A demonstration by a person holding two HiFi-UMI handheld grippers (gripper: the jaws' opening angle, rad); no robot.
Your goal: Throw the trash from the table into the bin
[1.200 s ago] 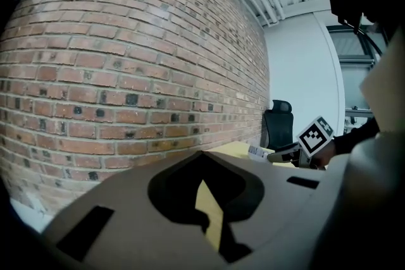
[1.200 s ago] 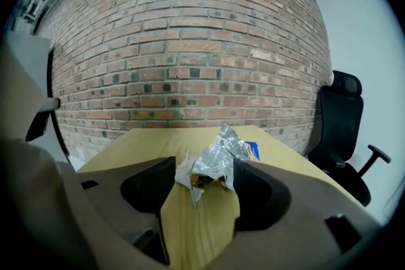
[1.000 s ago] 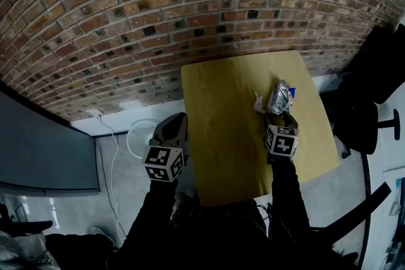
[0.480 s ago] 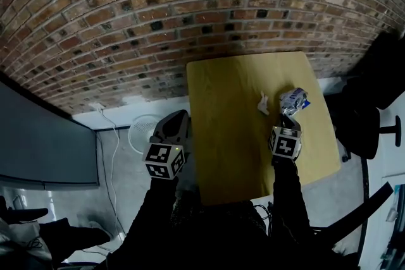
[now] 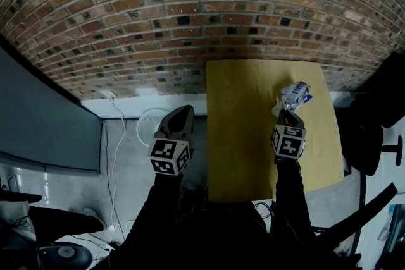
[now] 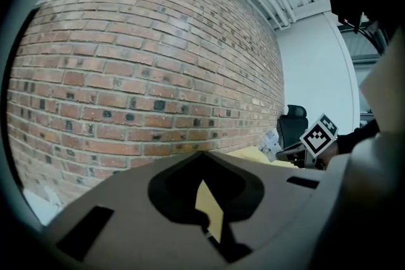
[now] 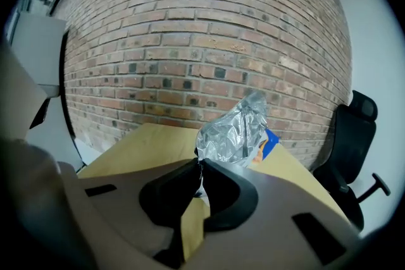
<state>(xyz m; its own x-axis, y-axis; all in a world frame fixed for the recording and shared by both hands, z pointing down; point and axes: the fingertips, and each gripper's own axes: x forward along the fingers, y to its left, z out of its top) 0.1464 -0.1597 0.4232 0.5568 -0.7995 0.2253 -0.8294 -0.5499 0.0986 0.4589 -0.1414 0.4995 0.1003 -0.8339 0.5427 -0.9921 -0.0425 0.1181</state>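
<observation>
Vs a second ago: right tool [image 5: 288, 112] had its jaws spread around the foil wrapper [image 5: 295, 93] lying on the surface [image 5: 240, 136]. The jaws have just been closing and are now pressed together, pinching the wrapper's lower edge. The right gripper view shows it clearly: wrapper [image 7: 234, 133] sticks up and forward from the tips of the right tool [image 7: 199, 164], silver crumpled foil with a blue-orange printed patch behind. It looks clear of the surface [image 7: 145, 142] now, no longer flat on it. The head view has also shifted, so the surface sits further right in frame. Left tool [image 5: 182, 112] has barely changed relative to the body. It is off the surface's left edge, over the floor [image 5: 126, 155], pointing roughly level at the brick wall [image 5: 190, 22]. Its jaws are together with nothing between them [image 6: 202, 155]. Right tool pitches down toward the surface, black sleeve behind it, arm reaching over the near-right part. From the left gripper view the wrapper [image 6: 272, 143] is well off to the right, ahead of the other marker cube. Around: white fan [image 5: 150, 125] on the floor just ahead of the left tool, cable [image 5: 112, 136] to its left, dark panel [image 5: 44, 123] further left. Black office chair [image 5: 373, 129] is right of the right tool, beyond the surface edge.
</observation>
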